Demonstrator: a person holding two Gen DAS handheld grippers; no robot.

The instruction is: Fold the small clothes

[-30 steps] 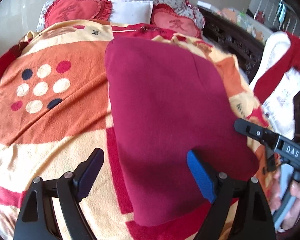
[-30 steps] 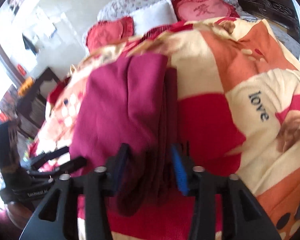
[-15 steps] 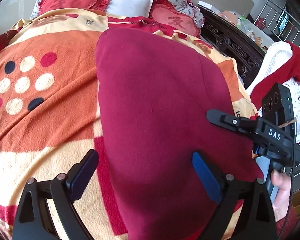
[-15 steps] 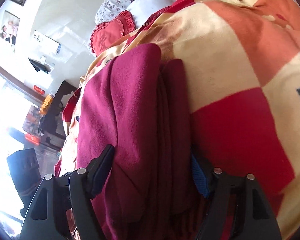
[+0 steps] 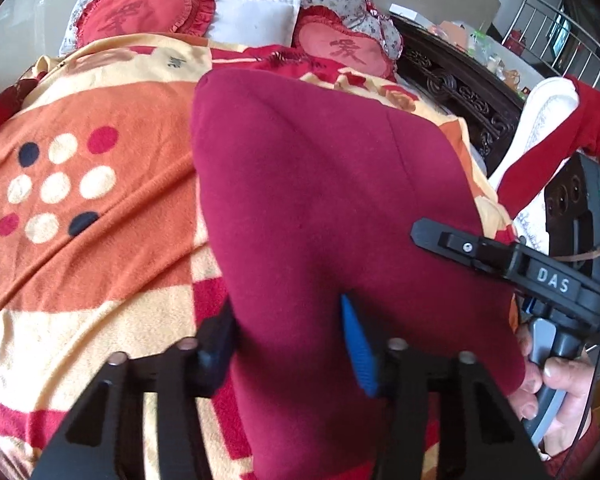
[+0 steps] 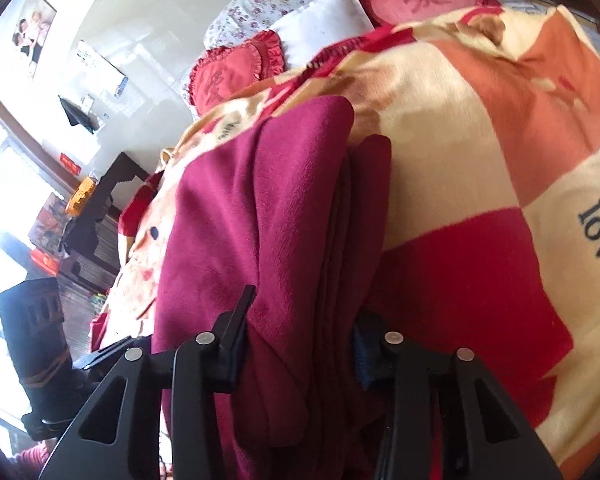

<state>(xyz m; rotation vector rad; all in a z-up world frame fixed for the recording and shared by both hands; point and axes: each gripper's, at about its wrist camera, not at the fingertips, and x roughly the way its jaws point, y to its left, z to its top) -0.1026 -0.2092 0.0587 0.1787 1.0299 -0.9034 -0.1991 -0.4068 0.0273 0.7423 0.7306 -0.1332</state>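
Covering the bed, a patterned orange and cream blanket, folded maroon garment lying on it, left gripper clamped on its near edge, right gripper clenched on the stacked layers.

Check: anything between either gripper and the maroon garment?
Nothing visible. The left gripper has the maroon garment's near edge bunched between its fingers, and the right gripper straddles the folded layers from the side. Only the blanket lies under the cloth.
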